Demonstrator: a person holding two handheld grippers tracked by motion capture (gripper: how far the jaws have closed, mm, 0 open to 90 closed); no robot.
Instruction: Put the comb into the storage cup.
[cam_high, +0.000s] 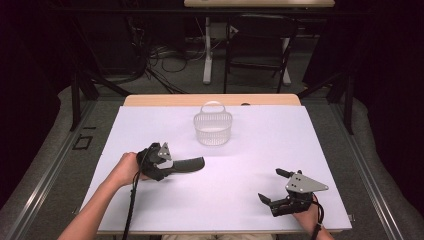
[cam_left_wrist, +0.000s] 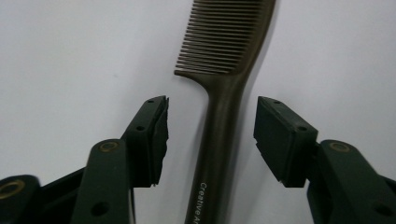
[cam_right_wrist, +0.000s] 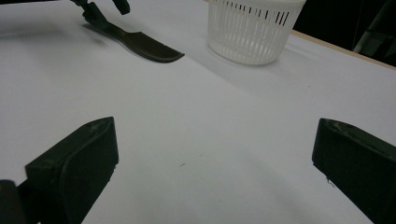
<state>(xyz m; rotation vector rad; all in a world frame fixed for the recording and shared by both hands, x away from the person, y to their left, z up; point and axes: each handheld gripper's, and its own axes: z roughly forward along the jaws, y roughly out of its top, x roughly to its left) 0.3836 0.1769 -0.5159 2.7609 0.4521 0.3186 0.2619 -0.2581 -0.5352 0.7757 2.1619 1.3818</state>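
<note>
Comb lies flat at frame centre-left on tabletop, long axis horizontal, toothed end pointing right. Left gripper fingers wide, straddling handle. Right gripper fingers wide, empty.

High view overlooks table; tongs views sit low, sharing it.

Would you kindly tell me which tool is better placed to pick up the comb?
Left. The left tool already straddles the comb handle, jaws open; the right tool sits far off.
</note>
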